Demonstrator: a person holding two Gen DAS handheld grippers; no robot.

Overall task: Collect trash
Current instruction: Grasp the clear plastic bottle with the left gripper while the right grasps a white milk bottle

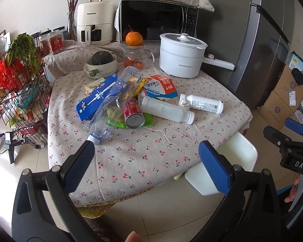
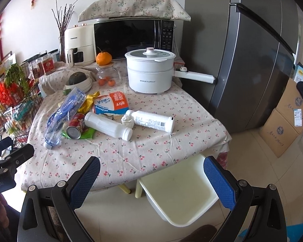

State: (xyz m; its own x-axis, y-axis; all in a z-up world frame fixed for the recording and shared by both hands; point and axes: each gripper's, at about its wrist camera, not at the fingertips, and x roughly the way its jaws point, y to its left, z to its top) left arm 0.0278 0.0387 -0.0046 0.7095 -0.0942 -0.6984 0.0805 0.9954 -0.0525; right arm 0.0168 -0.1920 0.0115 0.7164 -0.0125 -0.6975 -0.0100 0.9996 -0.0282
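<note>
A heap of trash lies mid-table on the cherry-print cloth (image 1: 141, 155): a crushed clear bottle (image 1: 111, 102) (image 2: 64, 113), a red can (image 1: 133, 113) (image 2: 75, 126), two white plastic bottles (image 1: 165, 110) (image 2: 153, 121), a torn milk carton (image 1: 159, 86) (image 2: 111, 103), a blue carton (image 1: 97, 98), a green wrapper (image 2: 87, 134) and a crumpled tissue (image 2: 127, 121). My left gripper (image 1: 147, 161) hovers open over the table's near edge, short of the clear bottle's cap. My right gripper (image 2: 151, 179) is open too, above a cream stool (image 2: 177, 193), holding nothing.
Behind the trash stand a white electric pot (image 1: 179, 56), a glass teapot with an orange (image 1: 133, 38), stacked bowls, an air fryer and a microwave (image 2: 131, 38). A fridge (image 2: 252, 60) and cardboard boxes (image 2: 282, 125) are on the right, a wire rack (image 1: 16, 92) on the left.
</note>
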